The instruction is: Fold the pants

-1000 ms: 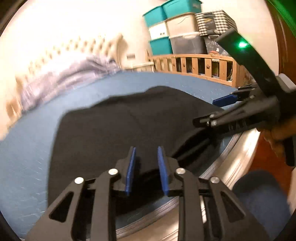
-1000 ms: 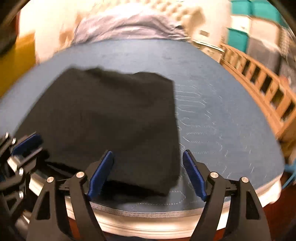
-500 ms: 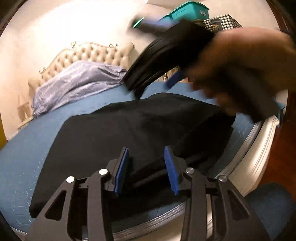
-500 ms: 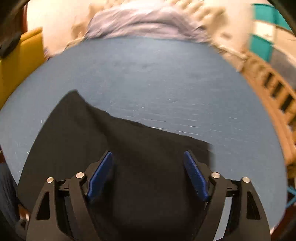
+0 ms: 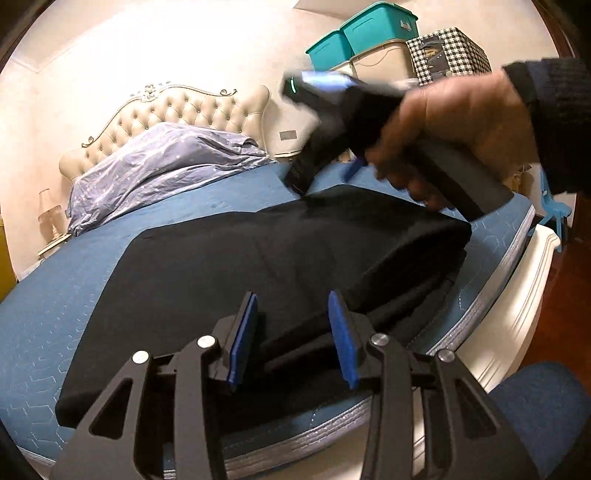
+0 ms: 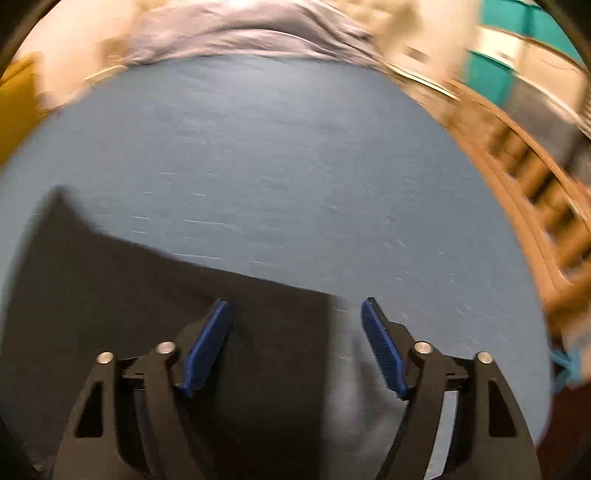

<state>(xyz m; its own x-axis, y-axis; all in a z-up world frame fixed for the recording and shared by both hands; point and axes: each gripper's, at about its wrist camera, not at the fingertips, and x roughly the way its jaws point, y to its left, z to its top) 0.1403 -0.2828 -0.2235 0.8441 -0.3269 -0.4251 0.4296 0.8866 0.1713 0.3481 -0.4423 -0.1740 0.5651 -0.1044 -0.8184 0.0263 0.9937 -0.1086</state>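
Black pants (image 5: 229,280) lie folded on the blue bed (image 5: 55,317). Left gripper (image 5: 291,325) has just been opening, part-open astride a fabric fold, pads not pressing. Right gripper (image 6: 295,339) hovers wide apart over the pants' corner, empty.

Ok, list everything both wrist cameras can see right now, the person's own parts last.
Black folded pants: one, near bed edge.
Blue quilted mattress: one, under pants.
Lilac rumpled duvet: one, at cream tufted headboard.
Teal plastic bins: two, stacked by wall.
Houndstooth box: one, beside bins.
Wooden rail: one, right of bed.
Left gripper: black, fingers open over pants.
Right gripper: black, open, at pants corner.
Hand: one, holding right gripper.
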